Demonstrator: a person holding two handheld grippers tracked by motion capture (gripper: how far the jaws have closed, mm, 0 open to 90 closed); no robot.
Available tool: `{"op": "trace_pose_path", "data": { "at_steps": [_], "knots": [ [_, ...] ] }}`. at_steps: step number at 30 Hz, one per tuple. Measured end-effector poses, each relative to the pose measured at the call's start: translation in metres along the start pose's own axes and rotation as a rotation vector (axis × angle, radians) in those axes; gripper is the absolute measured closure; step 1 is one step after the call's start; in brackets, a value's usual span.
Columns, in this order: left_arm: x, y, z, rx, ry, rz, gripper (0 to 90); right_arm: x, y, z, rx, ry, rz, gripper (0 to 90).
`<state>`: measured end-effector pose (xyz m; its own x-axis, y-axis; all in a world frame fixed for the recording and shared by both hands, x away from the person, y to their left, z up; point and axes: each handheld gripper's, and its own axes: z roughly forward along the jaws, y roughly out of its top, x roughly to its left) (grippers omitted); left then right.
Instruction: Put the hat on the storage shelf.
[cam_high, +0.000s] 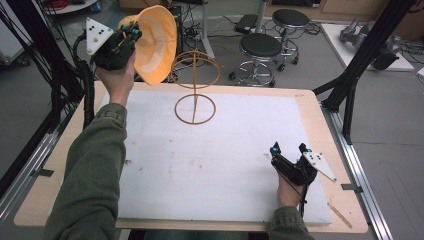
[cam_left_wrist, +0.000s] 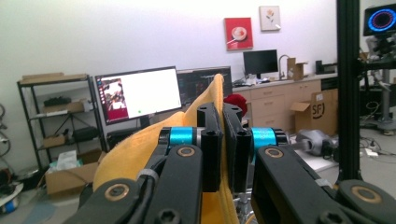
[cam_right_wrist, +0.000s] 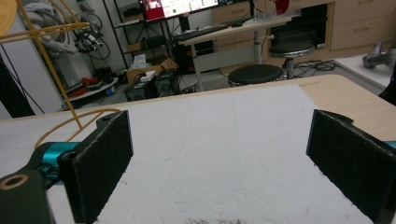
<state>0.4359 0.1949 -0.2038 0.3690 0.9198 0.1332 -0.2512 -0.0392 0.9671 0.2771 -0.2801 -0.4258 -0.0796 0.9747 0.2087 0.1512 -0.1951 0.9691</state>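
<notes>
A yellow-orange hat (cam_high: 156, 42) hangs in the air above the table's far left corner, and my left gripper (cam_high: 134, 32) is shut on its brim. In the left gripper view the yellow fabric (cam_left_wrist: 126, 154) is pinched between the two closed jaws. To the right of the hat stands an orange wire stand (cam_high: 195, 87), with a round top ring and a base ring on the white board; it reappears as the wire stand (cam_right_wrist: 51, 60) in the right gripper view. My right gripper (cam_high: 290, 148) rests open near the board's front right, nothing between its pads (cam_right_wrist: 102, 158).
A white board (cam_high: 220, 150) covers most of the wooden table (cam_high: 325, 130). Two black stools (cam_high: 261, 50) stand beyond the far edge. Black frame posts (cam_high: 360, 60) rise at the right, and cables hang at the left. Monitors and shelves fill the room behind.
</notes>
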Motion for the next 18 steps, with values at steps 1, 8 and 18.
{"op": "trace_pose_path", "data": {
  "at_steps": [1, 8, 18],
  "knots": [
    [-0.002, 0.001, 0.002, -0.002, -0.006, 0.004, 86.6, 0.000, 0.000, 0.000, -0.001, 0.002, 0.003, 6.0],
    [-0.028, 0.004, 0.018, -0.033, -0.073, 0.022, 86.5, 0.000, 0.001, 0.001, -0.005, 0.004, 0.010, 6.0],
    [-0.057, 0.000, 0.042, -0.035, -0.133, 0.037, 86.5, 0.000, 0.002, 0.001, -0.004, 0.010, 0.017, 6.0]
  ]
}}
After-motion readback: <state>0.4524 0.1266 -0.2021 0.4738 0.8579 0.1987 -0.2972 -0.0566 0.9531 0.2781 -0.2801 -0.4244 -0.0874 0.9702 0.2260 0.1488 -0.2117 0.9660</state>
